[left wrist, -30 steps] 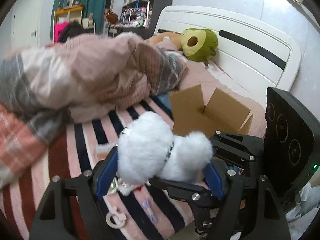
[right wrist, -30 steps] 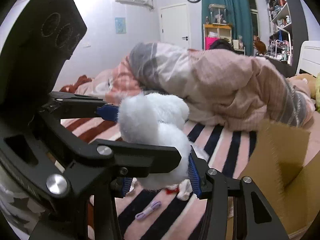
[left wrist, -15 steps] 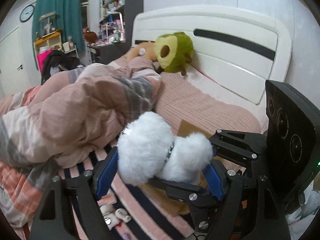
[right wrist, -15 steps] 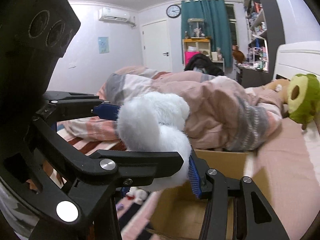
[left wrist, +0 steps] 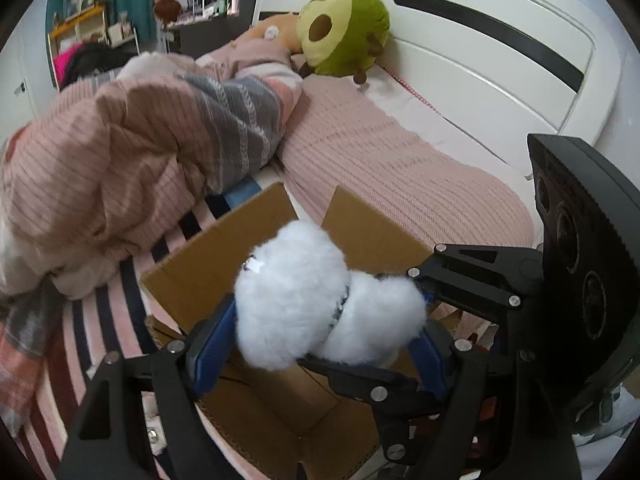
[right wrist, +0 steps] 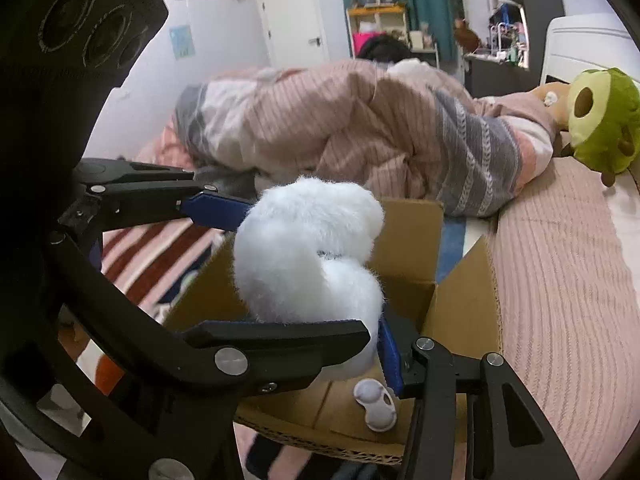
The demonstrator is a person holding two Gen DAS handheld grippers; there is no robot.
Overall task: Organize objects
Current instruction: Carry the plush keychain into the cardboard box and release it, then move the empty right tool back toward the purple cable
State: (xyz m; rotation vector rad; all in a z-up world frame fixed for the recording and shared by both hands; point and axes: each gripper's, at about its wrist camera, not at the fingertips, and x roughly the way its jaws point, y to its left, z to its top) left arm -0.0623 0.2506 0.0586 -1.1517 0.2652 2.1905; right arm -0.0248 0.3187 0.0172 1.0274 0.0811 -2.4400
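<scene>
Both grippers are clamping the white fluffy toy (left wrist: 320,300) from either side, holding it over the open box (left wrist: 224,256) on the bed. The left gripper (left wrist: 316,344) is gripping it with jaws fairly wide; the right gripper (right wrist: 316,276) is squeezing it more narrowly. The fluff is hiding the pads' tips, and what sort of toy it is I cannot tell. A small white case (right wrist: 376,404) is lying in the box, partly behind a finger. The blanket (left wrist: 132,148) is blurring. An avocado plush (left wrist: 344,32) is leaning on the headboard (left wrist: 500,80).
</scene>
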